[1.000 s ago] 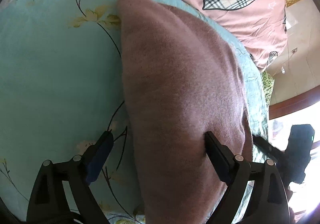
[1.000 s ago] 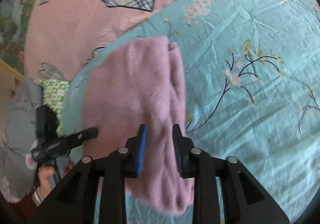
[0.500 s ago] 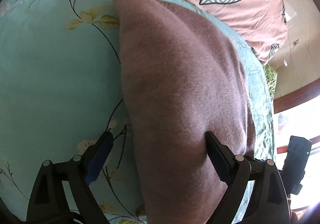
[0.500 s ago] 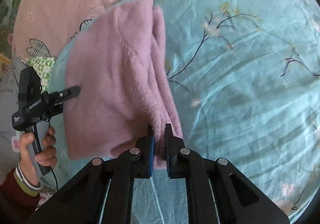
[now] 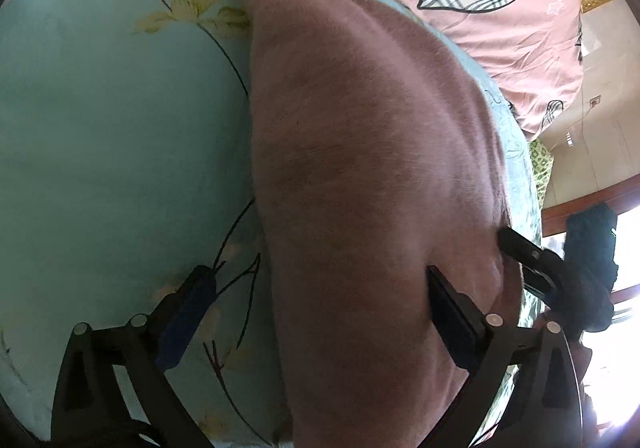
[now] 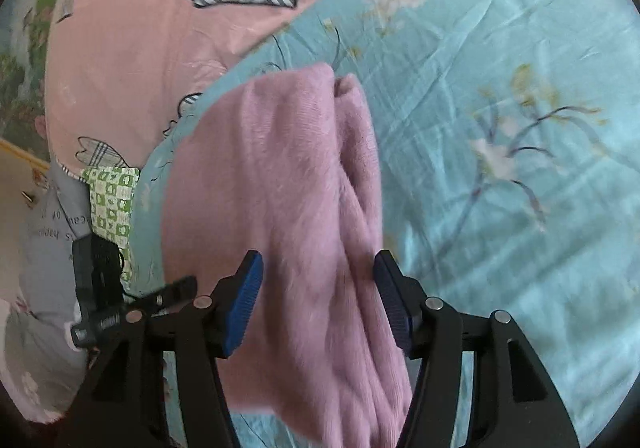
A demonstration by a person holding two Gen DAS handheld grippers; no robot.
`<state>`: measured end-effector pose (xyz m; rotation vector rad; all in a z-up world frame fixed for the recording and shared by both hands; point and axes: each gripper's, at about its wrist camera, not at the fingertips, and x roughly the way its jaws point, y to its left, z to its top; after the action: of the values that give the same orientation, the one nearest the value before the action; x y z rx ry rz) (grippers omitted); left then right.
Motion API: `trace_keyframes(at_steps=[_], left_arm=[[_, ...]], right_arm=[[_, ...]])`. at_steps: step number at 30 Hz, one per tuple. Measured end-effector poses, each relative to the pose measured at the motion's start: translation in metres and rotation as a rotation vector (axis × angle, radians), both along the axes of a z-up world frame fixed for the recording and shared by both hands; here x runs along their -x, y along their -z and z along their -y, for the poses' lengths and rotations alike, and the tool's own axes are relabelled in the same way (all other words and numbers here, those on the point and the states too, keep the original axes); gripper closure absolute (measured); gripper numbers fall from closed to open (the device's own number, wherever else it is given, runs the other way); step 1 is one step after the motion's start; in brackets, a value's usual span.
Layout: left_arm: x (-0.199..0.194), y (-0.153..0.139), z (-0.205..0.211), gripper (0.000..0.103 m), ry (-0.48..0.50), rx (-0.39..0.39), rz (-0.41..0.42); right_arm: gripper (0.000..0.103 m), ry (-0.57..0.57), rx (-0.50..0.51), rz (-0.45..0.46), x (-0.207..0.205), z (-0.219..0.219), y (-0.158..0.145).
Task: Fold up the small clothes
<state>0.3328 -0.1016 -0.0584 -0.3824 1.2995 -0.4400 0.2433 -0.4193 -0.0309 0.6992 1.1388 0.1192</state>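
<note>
Lying: pink knitted garment, folded into a long shape, flat on the turquoise floral sheet of the bed, close to the sheet's edge where the pink quilt with checked hearts begins.
Garment detail: 2 layers show along its right side in the right wrist view, a narrower fold lying beside the wider top panel.
Right gripper: released; its jaws have just been opening and now stand apart on either side of the garment's near end, the blue pads clear of the knit, fabric between them but not pinched.
Left gripper: spread wide and holding nothing; the left finger sits over bare sheet, the right finger rests on or just above the garment, which of the 2 I cannot tell.
Other tool: right gripper also shows at the garment's far edge in the left wrist view.
Beyond the bed edge: green checked cloth and a grey printed fabric.
</note>
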Motion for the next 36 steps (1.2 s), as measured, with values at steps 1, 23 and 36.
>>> trace_keyframes(at_steps=[1, 23, 36], left_arm=[[-0.002, 0.002, 0.001, 0.0, 0.001, -0.002, 0.008], [0.06, -0.089, -0.097, 0.062, -0.105, 0.099, 0.202], [0.1, -0.034, -0.192, 0.047, -0.31, 0.037, 0.101]], right_arm=[[0.044, -0.005, -0.006, -0.013, -0.006, 0.001, 0.008], [0.072, -0.156, -0.236, 0.146, -0.016, -0.088, -0.024], [0.071, -0.327, -0.192, 0.021, -0.037, -0.224, 0.034]])
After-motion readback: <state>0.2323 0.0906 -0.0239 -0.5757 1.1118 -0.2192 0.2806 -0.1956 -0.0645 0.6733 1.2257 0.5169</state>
